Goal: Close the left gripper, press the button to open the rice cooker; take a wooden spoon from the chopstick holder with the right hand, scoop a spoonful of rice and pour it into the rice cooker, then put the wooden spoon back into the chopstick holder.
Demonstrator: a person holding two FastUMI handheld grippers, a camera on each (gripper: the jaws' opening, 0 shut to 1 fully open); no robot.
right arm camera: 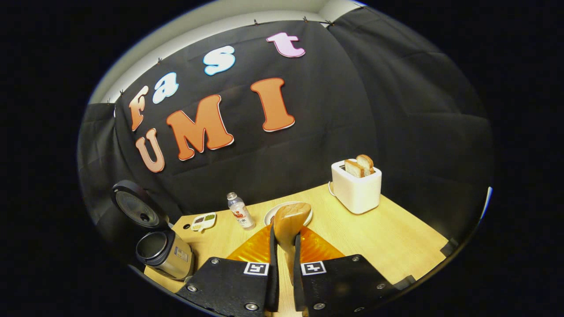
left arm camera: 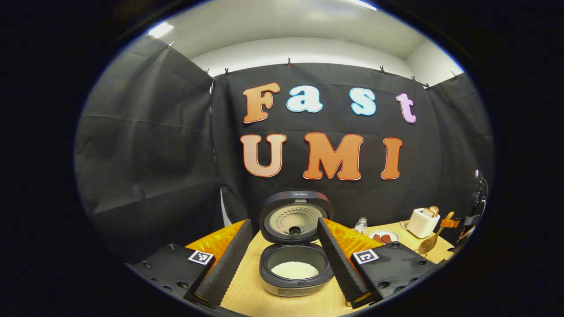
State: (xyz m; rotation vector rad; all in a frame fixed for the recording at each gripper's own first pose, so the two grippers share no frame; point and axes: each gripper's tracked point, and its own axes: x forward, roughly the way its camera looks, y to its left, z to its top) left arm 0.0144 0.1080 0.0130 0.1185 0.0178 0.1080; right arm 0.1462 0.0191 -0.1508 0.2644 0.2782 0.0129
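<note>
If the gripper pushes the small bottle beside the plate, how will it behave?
The bottle is tall and narrow, so it probably tips easily. Being round, it would likely roll once down. It looks like light plastic, so a nudge may slide it toward the plate.

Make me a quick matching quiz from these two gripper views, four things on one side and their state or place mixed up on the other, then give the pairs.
Things:
1. rice cooker
2. wooden spoon
3. toaster
4. left gripper

States or places:
A. holds bread slices in its slots
B. fingers spread wide apart
C. lid up, white rice inside
D. clamped between the right gripper fingers

Pairs: 1-C, 2-D, 3-A, 4-B
</note>
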